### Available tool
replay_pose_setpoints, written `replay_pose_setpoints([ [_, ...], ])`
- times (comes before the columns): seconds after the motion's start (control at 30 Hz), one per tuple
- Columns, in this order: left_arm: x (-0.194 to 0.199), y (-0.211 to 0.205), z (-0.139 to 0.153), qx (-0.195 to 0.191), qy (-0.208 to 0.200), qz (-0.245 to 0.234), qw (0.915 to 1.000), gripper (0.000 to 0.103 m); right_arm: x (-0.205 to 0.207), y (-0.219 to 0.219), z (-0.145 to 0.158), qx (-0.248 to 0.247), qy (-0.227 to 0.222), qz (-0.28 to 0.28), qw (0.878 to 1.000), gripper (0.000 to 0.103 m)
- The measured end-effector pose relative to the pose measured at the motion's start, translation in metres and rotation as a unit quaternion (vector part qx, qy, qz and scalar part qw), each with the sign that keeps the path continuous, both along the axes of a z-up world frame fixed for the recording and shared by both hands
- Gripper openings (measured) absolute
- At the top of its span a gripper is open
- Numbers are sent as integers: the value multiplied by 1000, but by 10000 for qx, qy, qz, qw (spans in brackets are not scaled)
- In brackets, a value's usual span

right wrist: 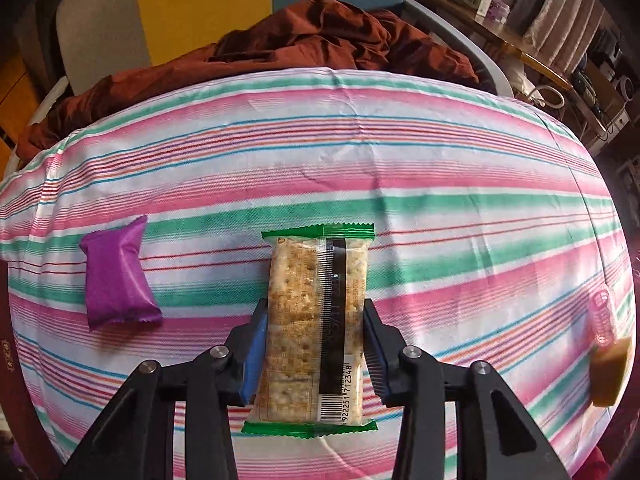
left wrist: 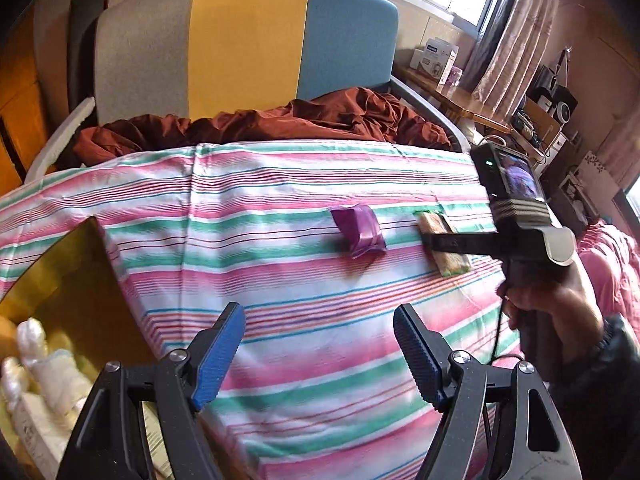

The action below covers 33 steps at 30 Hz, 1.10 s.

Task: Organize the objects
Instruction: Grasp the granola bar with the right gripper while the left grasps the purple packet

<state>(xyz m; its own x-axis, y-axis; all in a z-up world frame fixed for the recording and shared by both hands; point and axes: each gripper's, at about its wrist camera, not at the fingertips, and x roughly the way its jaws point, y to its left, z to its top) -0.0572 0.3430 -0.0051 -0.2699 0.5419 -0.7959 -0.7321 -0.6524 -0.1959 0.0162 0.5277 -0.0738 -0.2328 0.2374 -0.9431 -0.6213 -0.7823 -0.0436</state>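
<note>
The cracker packet (right wrist: 316,332) lies on the striped sheet (right wrist: 440,160) with its long axis running near to far, in line with the right gripper (right wrist: 314,344), whose blue pads press both long sides, so it is clamped on the packet. The left gripper (left wrist: 320,354) hangs apart and empty, further from the packet. A purple pouch (right wrist: 116,276) lies just left. A golden box (left wrist: 60,276) stands at the left edge; behind are a rust quilt (left wrist: 280,120) and a headboard (left wrist: 248,40)
</note>
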Motion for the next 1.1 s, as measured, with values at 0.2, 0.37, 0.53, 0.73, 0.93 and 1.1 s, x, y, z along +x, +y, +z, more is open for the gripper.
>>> replay_pose_setpoints([
  [0.2,-22,51,-21,-130,-331,69,9993,75,15,16,-2,-157,-67,-267,9995,43],
  [0.37,-34,95,-32,-183,-354,41,9992,74,13,19,-2,-203,-54,-253,9995,43],
  [0.53,-48,133,-49,-394,-320,79,9987,74,16,27,-3,-321,5,-302,9990,44],
  [0.73,-69,154,-77,-778,-377,215,9960,46,17,30,-3,-286,-20,-253,9993,44],
  [0.93,-47,131,-79,-638,-64,-7,9979,45,15,26,-3,-266,-11,-106,9996,44],
  [1.1,-11,95,-77,-558,106,-2,9984,41,12,22,-3,-344,79,155,9993,44],
])
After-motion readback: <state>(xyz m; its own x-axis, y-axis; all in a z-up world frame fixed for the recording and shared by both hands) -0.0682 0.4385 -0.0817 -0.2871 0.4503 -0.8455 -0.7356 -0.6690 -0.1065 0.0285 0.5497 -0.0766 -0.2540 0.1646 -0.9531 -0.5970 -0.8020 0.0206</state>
